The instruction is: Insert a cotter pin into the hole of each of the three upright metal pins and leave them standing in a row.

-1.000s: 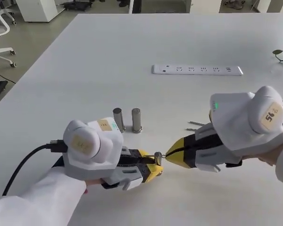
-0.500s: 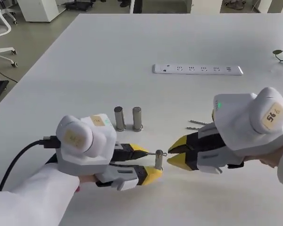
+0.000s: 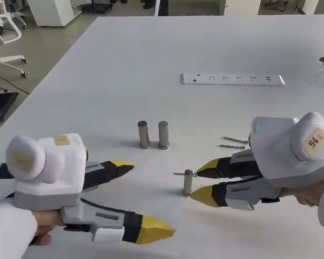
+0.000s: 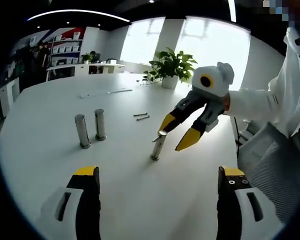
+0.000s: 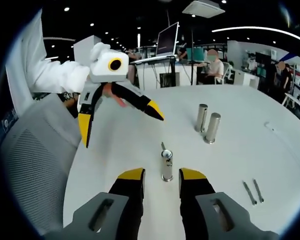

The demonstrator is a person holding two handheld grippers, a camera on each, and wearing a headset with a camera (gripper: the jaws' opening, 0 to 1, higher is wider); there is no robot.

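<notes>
Two hand-held tongs rested low over a wide white tabletop (image 3: pixel 151 65), facing each other. The left tongs (image 3: pixel 146 199) were spread wide and held nothing. Seen from their own camera, their two yellow-tipped jaws stood far apart with bare tabletop between them.

The right tongs (image 3: pixel 198 184) were only narrowly apart and also gripped nothing. Just in front of their tips, not touching them, one short metal pin (image 3: pixel 188 183) stood upright on the tabletop. In the right gripper view it stood just beyond the gap between the two tips. A thin cotter pin (image 3: pixel 179 174) passed through the top of this metal pin, and its free end stuck out toward the left tongs. The left tongs sat well apart from the metal pin.

Farther out from both tongs, roughly between them, two bare pins (image 3: pixel 154 134) stood upright just beside each other. Two spare cotter pins (image 3: pixel 233 143) lay flat on the tabletop near the far side of the right tongs' body. A white power strip (image 3: pixel 232 79) lay well beyond everything else.
</notes>
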